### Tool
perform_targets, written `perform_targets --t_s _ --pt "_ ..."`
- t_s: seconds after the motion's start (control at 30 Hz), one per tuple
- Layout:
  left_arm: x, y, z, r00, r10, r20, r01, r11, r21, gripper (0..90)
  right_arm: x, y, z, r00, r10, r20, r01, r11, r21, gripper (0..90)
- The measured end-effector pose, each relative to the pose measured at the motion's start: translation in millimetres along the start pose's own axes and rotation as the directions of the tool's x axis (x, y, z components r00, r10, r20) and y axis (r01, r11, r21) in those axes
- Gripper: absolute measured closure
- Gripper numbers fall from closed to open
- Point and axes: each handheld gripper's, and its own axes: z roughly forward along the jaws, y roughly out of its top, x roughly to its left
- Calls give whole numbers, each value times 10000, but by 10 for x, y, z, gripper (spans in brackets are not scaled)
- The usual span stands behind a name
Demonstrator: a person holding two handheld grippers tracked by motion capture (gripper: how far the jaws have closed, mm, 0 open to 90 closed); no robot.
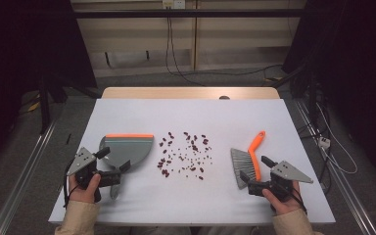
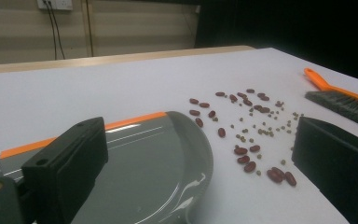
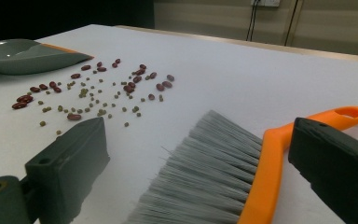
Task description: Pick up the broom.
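A grey dustpan [image 1: 129,146] with an orange lip lies at the table's left, its handle reaching back under my left hand. My left gripper [image 1: 113,159] stands open over the pan's rear. In the left gripper view the pan [image 2: 158,154] lies between the two spread jaws of the left gripper [image 2: 200,161]. Red beans and small green ones [image 1: 186,152] are scattered mid-table. At the right lies a brush [image 1: 247,164] with grey bristles and an orange handle. My right gripper [image 1: 255,169] is open and straddles the brush [image 3: 223,172]; nothing is gripped.
A white sheet covers the table [image 1: 191,205], with a wooden edge [image 1: 191,93] at the back. Cables [image 1: 333,147] trail on the floor to the right. Metal rails [image 1: 24,171] run along both sides of the table.
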Motion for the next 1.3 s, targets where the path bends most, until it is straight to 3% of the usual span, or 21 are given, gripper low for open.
perform_targets --t_s 0.37,0.53,0.57,0.77,0.8,0.83,0.9,1.3 --pt "4 6 -2 9999 64 -84 -64 10000 0 33 -62 49 21 9997 19 245 -21 10000 71 40" --pt "11 11 13 9999 38 -142 -39 10000 -28 33 -169 132 85 9964 91 837 -128 9989 446 38" --pt "12 10 18 9999 63 -132 -63 10000 -12 33 -233 179 126 9909 129 1343 -215 9978 626 45" --pt "9 6 35 9998 121 -129 -121 9999 39 34 -361 238 243 9804 436 1922 -647 9924 1051 105" --pt "10 8 33 9998 133 -124 -133 9999 41 34 -413 242 328 9700 515 2377 -883 9852 1467 114" --pt "10 10 31 9998 139 -159 -138 9999 46 34 -413 242 328 9700 515 2377 -883 9852 1467 114" --pt "10 15 27 9998 121 -164 -121 9999 0 34 -472 237 452 9637 574 2609 -1123 9732 2005 167" --pt "15 12 23 9996 219 -153 -218 9997 75 34 -575 240 736 9399 1347 3139 -2156 9467 2395 259"
